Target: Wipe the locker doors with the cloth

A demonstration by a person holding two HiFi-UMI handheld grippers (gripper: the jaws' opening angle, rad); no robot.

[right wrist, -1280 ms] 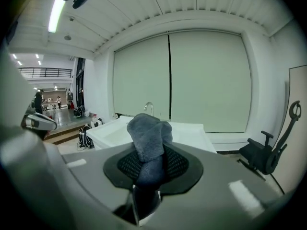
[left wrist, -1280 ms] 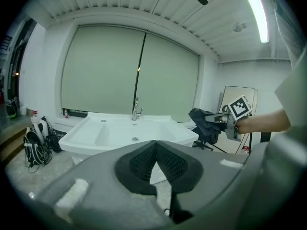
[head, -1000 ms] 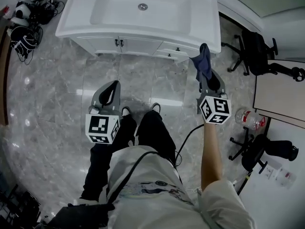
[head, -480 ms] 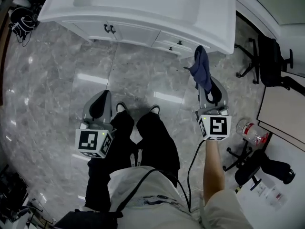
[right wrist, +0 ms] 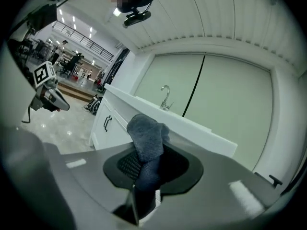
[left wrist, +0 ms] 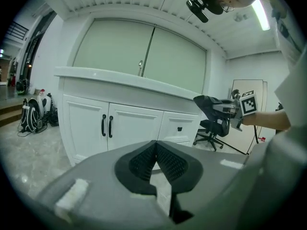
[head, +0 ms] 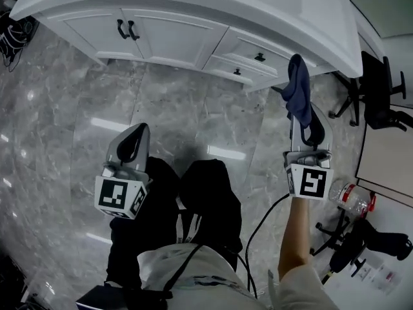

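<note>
Cloth (head: 298,90) — bunched, standing up out of the tip of your right tongs (head: 302,112), whose pads are clamped on its lower end. It touches nothing else yet. Straight ahead of it, near: the drawer fronts (head: 248,57). The cabinet doors (head: 158,36), the pair with the dark handles, lie ahead and off to the left of those tongs, faces upright. Your left tongs (head: 137,131) sit more squarely before the doors — but they are closed on nothing, pads meeting at the tip. So the cloth hand, I judge, must swing left and forward.
</note>
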